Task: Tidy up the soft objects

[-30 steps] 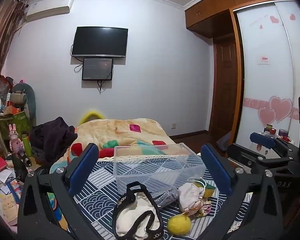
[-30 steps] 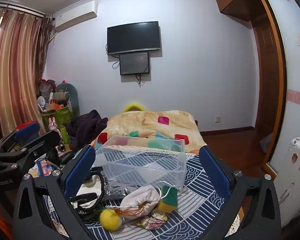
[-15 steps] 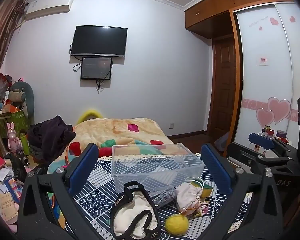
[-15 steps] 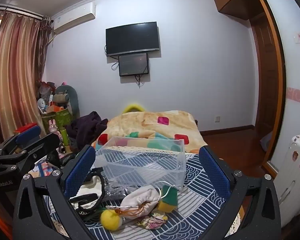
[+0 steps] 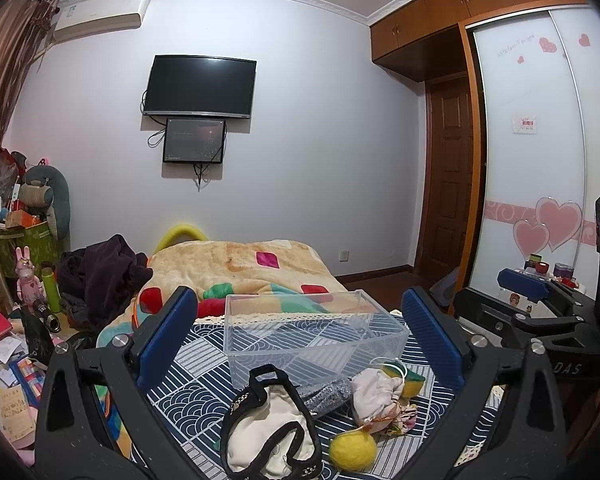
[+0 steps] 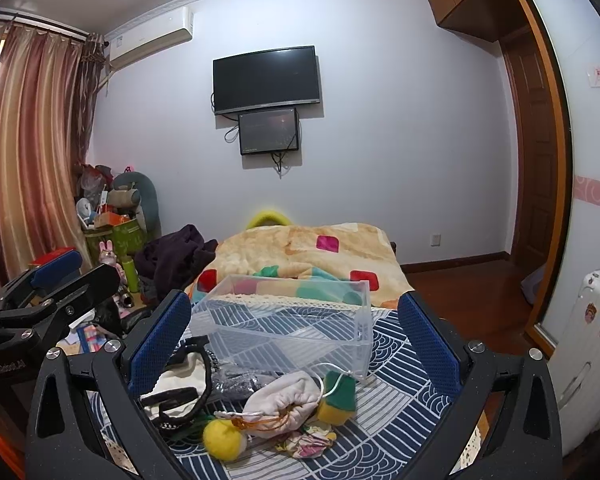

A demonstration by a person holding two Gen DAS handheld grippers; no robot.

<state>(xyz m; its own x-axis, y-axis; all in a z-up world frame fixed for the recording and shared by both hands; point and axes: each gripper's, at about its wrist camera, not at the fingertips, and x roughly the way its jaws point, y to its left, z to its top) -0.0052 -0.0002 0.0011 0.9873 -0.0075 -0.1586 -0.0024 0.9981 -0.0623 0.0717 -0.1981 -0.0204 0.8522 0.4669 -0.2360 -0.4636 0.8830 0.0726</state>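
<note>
A clear plastic box (image 5: pixel 312 336) (image 6: pixel 288 328) stands empty on a blue patterned cloth (image 5: pixel 204 364). In front of it lie soft things: a cream bag with black straps (image 5: pixel 268 436) (image 6: pixel 180 388), a grey pouch (image 5: pixel 326 394), a beige drawstring pouch (image 5: pixel 374 392) (image 6: pixel 284 400), a yellow-green sponge (image 5: pixel 410 378) (image 6: pixel 338 398), a yellow felt ball (image 5: pixel 352 452) (image 6: pixel 224 440) and a floral cloth (image 6: pixel 306 438). My left gripper (image 5: pixel 300 344) is open and empty above them. My right gripper (image 6: pixel 294 344) is open and empty too.
A bed with an orange patchwork blanket (image 5: pixel 236 268) lies behind the box. Dark clothes (image 5: pixel 100 276) and clutter (image 5: pixel 24 248) fill the left side. A wardrobe with heart stickers (image 5: pixel 540 184) and a white suitcase (image 6: pixel 588 344) stand at the right.
Both grippers have shifted only slightly; the view has drifted a little. Nothing was grasped and the objects have not moved.
</note>
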